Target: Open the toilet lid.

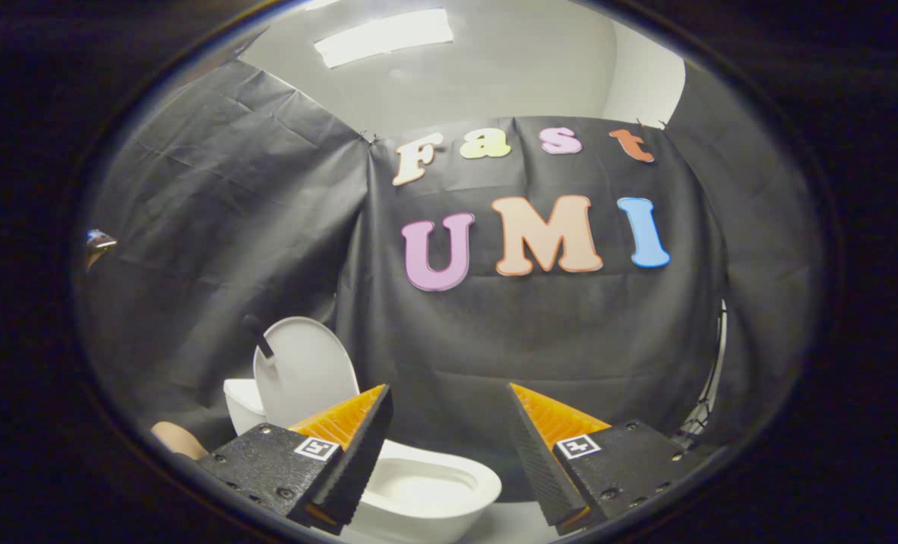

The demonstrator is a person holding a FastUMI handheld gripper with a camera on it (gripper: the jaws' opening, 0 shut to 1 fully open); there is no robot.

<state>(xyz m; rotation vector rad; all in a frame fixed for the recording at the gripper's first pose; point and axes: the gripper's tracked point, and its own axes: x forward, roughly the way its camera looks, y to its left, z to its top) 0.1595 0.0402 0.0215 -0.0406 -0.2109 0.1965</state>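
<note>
While the gripper is hovering above and in front of the toilet, its two fingers are standing wide apart and are grasping nothing. The gap between them is showing only the black cloth wall of the booth, so the gripper is released. It is pointing nearly level toward that wall, with the toilet lying lower, under and beyond the left finger.

The left finger is partly covering the white bowl, which is reaching into the space between the two fingers. The bowl is open to the view; its inside is looking white and smooth, and I cannot tell if there is water in it. The toilet lid is already standing up, nearly upright, behind the bowl and beyond the left finger, leaning back toward the white tank. A dark handle-like part is sticking up at the lid's upper left edge. A pale rounded thing is lying left of the tank; what it is, I cannot tell.
</note>
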